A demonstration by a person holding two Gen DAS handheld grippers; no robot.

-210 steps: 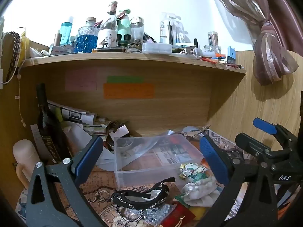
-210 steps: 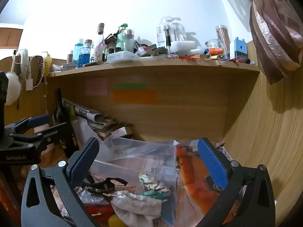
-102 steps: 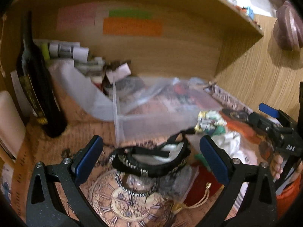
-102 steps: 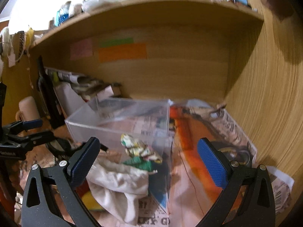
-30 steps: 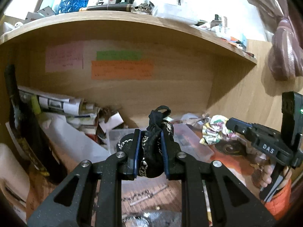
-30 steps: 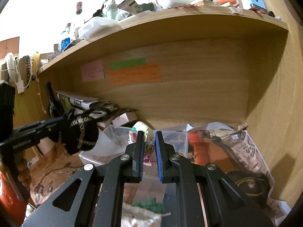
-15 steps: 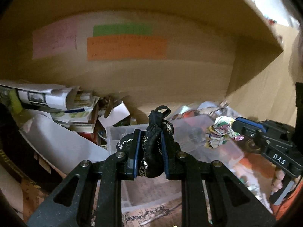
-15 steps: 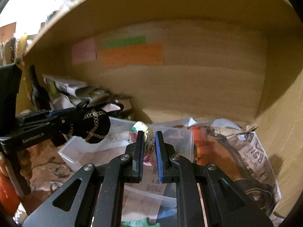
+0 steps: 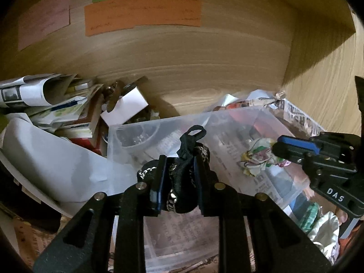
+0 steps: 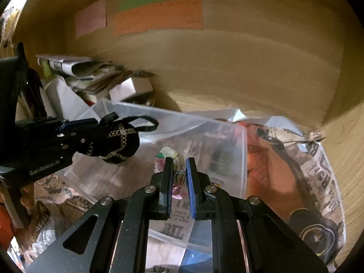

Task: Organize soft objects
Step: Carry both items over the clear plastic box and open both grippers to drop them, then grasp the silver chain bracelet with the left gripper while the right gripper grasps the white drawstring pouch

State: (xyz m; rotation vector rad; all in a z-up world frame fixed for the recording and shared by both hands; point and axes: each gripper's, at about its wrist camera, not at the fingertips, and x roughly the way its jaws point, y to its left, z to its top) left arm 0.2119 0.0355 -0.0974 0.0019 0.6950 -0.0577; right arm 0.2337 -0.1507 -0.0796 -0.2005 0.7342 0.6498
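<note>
My left gripper [image 9: 178, 161] is shut on a black bundled strap with silver chain trim [image 9: 182, 182] and holds it above the clear plastic box [image 9: 229, 118]. The strap also shows in the right wrist view [image 10: 116, 143], hanging over the box's left side. My right gripper [image 10: 178, 162] is shut on a crumpled floral cloth [image 10: 169, 157] and holds it over the box [image 10: 182, 118]. In the left wrist view the floral cloth [image 9: 257, 159] hangs from the right gripper [image 9: 282, 146] over the box's right part.
Rolled newspapers and books [image 9: 45, 100] are piled at the back left. A white folded card [image 9: 127, 104] stands behind the box. Newspaper [image 10: 314, 170] covers the desk to the right. More cloths [image 9: 323, 229] lie at the front right. The wooden back wall carries coloured notes [image 9: 141, 11].
Both grippers have moved forward and down under the shelf, closer to the clear box, each still holding its soft item.
</note>
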